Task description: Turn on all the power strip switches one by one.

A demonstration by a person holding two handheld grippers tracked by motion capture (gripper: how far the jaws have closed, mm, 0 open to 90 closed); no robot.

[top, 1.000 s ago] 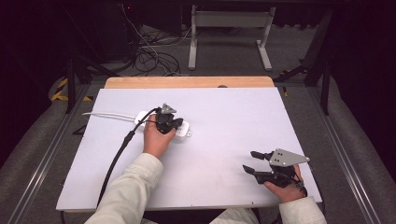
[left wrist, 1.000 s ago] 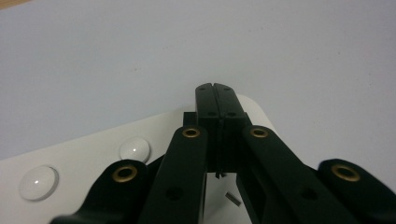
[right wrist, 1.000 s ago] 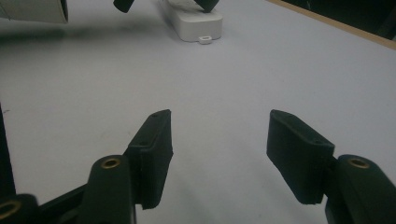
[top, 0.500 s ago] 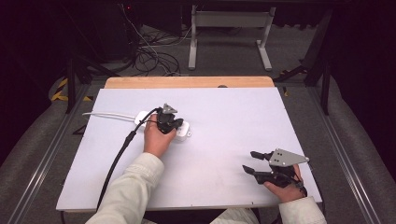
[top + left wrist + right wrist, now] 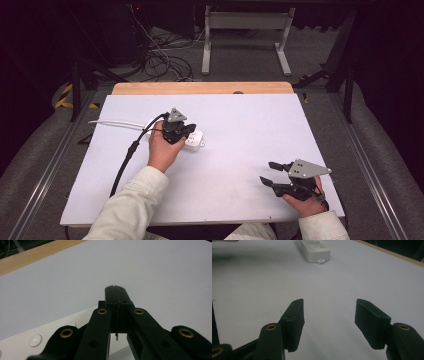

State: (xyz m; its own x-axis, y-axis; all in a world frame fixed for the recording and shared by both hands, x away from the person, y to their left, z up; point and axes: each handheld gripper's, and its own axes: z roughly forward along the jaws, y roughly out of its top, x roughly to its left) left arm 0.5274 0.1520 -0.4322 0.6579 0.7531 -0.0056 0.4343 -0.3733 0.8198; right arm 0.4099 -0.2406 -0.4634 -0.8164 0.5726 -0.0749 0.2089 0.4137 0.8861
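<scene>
I've got the L gripper (image 5: 186,131) at about 10 o'clock on the white bench (image 5: 240,125), jaws pressed together over the white plastic power strip (image 5: 194,141). In the left gripper view a thin metal pin shows in the seam; can't tell if it's pinched. Strip's white cord (image 5: 117,123) runs off toward 9. R gripper (image 5: 272,173) sits at 4 o'clock, jaws apart w/ nothing between, well apart from the strip (image 5: 315,249).
</scene>
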